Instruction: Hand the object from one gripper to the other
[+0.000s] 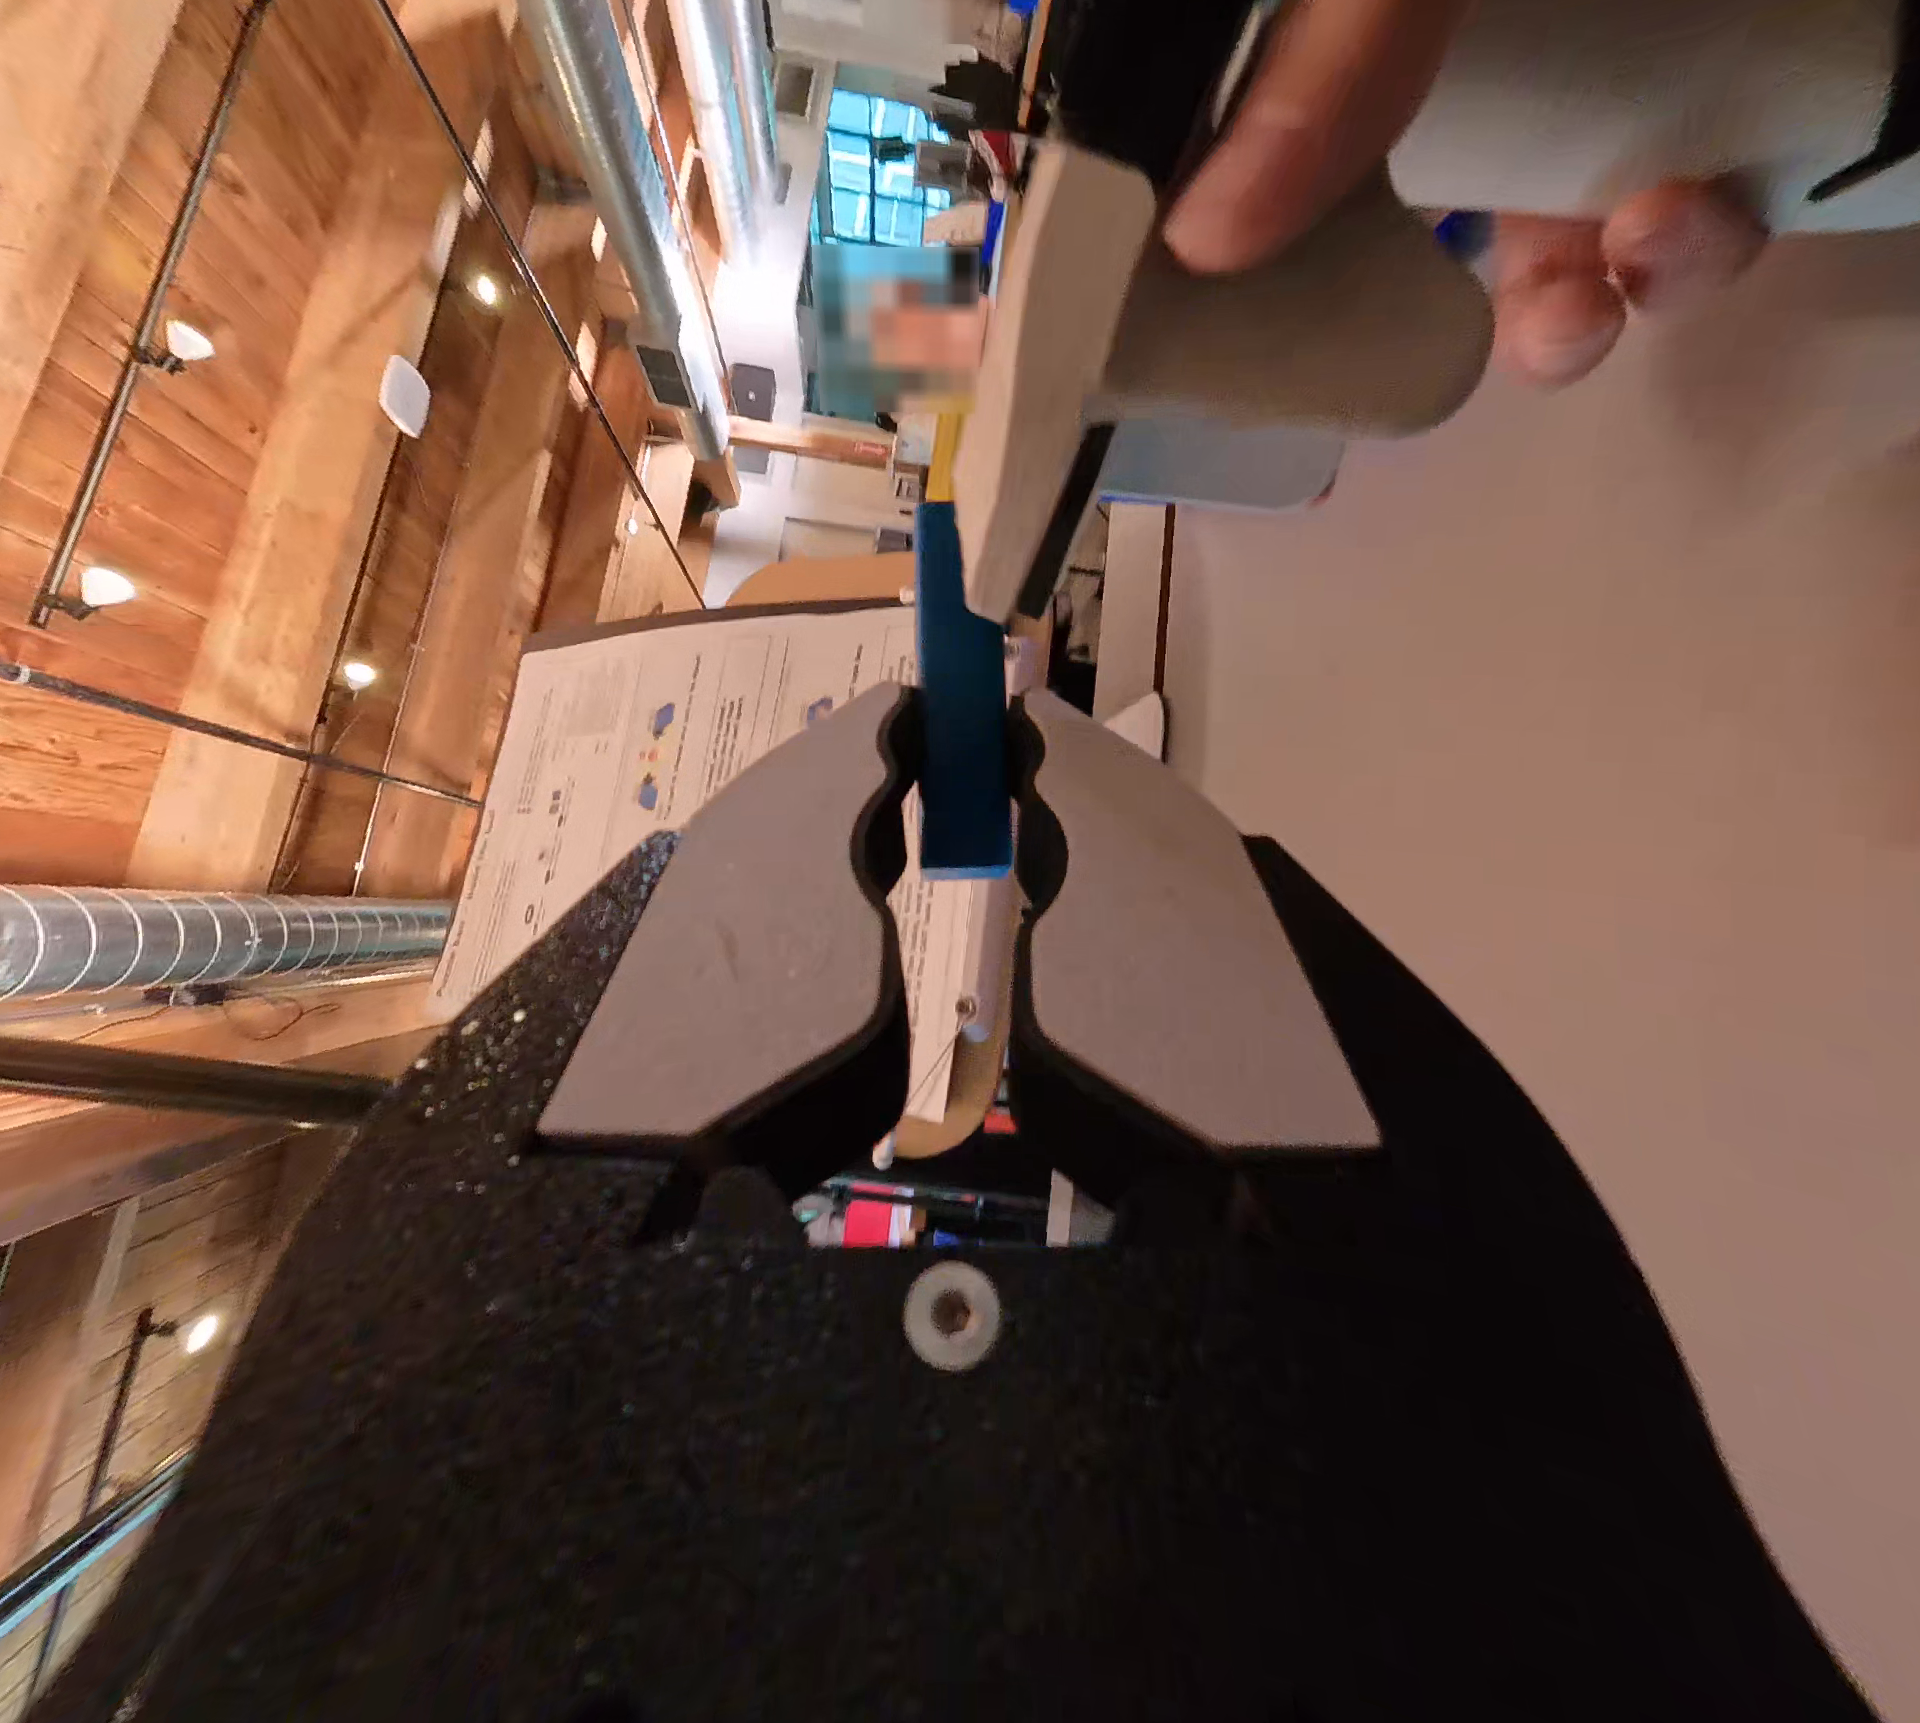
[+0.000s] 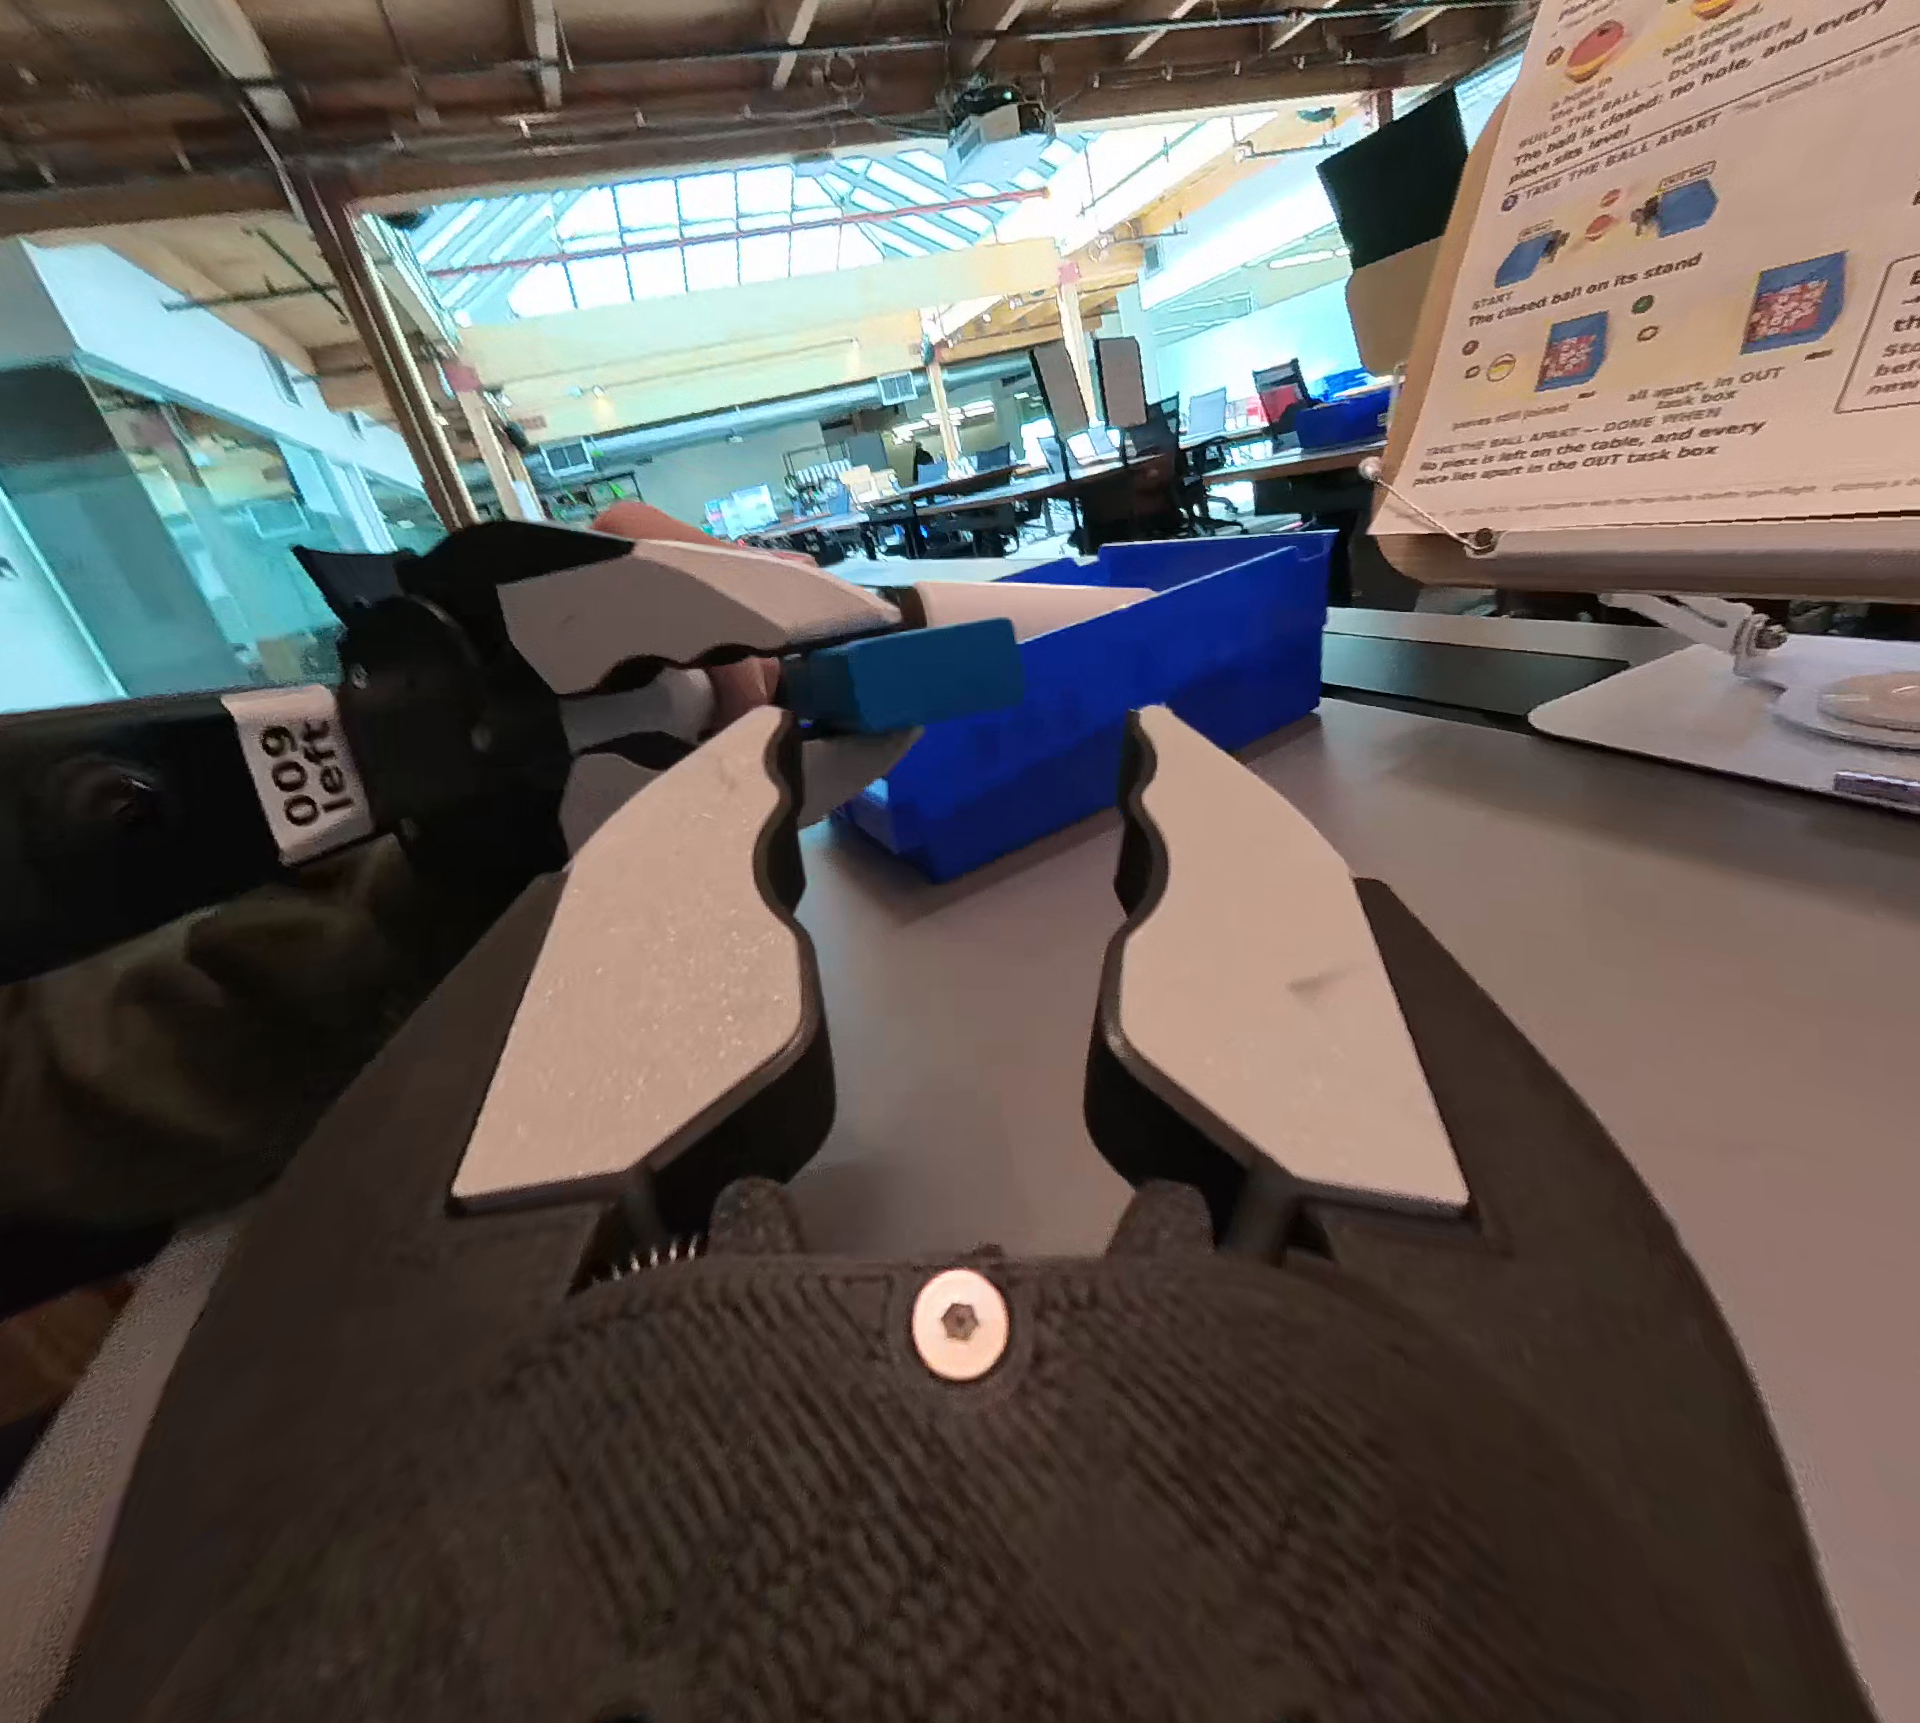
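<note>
Now left tool (image 1: 961, 774) clamps blue block (image 2: 914, 671); right tool (image 2: 961, 743) gapes beside it.

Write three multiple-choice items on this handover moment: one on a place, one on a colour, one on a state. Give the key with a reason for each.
1. Where is the blue block?
A. lying inside the bin
B. between the left gripper's fingers
C. flat on the table

2. What colour is the bin on the table?
A. red
B. green
C. blue

3. How does the right gripper stand?
A. open, holding nothing
B. shut on the block
C. shut and empty

Key:
1 B: the left wrist view shows the left gripper pinching the block between its fingers, held in the air.
2 C: the bin behind the block is plainly blue.
3 A: its own view shows a wide gap between its fingers, with the block just beyond its tips and not between them.
</note>
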`<action>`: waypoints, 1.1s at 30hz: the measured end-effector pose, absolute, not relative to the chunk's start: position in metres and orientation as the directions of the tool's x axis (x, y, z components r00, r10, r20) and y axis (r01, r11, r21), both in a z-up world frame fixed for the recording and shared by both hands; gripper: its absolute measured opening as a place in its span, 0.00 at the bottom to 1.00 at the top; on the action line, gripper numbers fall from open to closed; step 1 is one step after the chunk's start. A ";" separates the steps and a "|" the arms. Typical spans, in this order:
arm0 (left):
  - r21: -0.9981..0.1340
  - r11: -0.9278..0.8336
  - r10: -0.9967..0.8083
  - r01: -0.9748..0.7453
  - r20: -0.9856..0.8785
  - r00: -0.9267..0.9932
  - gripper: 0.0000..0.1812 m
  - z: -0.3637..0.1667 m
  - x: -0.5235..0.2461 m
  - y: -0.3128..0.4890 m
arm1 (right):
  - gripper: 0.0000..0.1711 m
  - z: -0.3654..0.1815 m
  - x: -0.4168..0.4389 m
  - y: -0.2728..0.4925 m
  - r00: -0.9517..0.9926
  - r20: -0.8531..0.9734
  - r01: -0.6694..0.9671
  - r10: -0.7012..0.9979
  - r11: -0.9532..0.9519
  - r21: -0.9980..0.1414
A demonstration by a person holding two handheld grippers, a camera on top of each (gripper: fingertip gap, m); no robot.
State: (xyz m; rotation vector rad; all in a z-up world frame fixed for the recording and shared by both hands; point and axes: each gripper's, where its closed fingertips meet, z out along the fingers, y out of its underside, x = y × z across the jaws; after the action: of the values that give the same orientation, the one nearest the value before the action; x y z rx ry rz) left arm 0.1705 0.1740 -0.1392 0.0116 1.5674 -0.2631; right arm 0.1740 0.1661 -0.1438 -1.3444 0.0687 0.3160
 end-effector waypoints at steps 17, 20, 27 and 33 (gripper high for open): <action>-0.385 0.877 -0.339 0.286 -0.920 -0.197 0.12 -0.155 0.166 0.160 | 0.20 -0.143 0.162 0.159 0.959 -0.098 -0.147 0.266 0.169 -0.975; -0.765 0.613 -0.664 0.199 -0.635 -0.395 0.29 -0.149 0.167 0.166 | 0.20 -0.135 0.172 0.152 0.980 -0.013 -0.062 0.197 0.250 -0.966; -0.775 -0.408 -0.404 -0.483 0.628 -0.665 0.34 -0.137 0.155 0.160 | 0.20 -0.112 0.172 0.132 0.973 0.202 0.140 0.110 0.413 -0.900; -0.603 -0.416 -0.134 -0.681 0.781 -0.610 0.28 -0.144 0.141 0.143 | 0.20 -0.129 0.154 0.142 0.914 0.392 0.339 0.103 0.335 -0.879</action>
State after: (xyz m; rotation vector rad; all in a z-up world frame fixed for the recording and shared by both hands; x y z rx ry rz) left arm 0.1412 0.1430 -0.1436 -1.4346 1.8147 -2.6443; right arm 0.1535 0.1424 -0.1289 -1.2296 -0.4161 -0.1599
